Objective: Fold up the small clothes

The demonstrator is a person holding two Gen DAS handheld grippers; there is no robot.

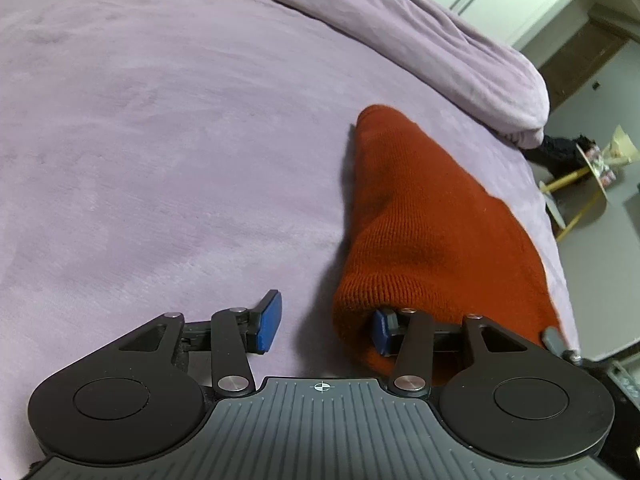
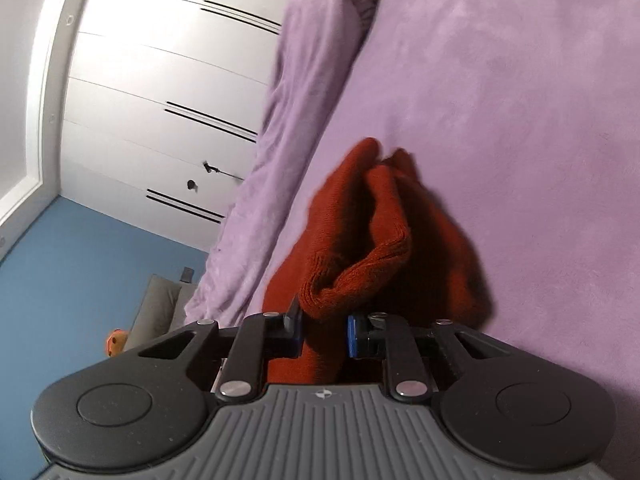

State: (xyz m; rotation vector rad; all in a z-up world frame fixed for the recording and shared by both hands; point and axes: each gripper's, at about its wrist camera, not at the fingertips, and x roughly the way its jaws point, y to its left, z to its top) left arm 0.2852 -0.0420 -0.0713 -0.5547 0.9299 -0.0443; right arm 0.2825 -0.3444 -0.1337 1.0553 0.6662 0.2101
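A rust-orange knit beanie (image 1: 424,220) lies on the lilac bed cover (image 1: 160,140). My left gripper (image 1: 326,326) is open; its right finger sits inside the beanie's ribbed opening and its left finger rests on the cover beside it. In the right wrist view the beanie (image 2: 360,232) is bunched and lifted at its rim, and my right gripper (image 2: 324,334) is shut on that ribbed edge, with knit fabric pinched between the blue pads.
A lilac pillow or rolled duvet (image 1: 460,48) lies along the bed's far edge. A white wardrobe (image 2: 160,100) and a blue wall stand beyond the bed. A small side table with yellow legs (image 1: 580,188) stands off the bed's right side.
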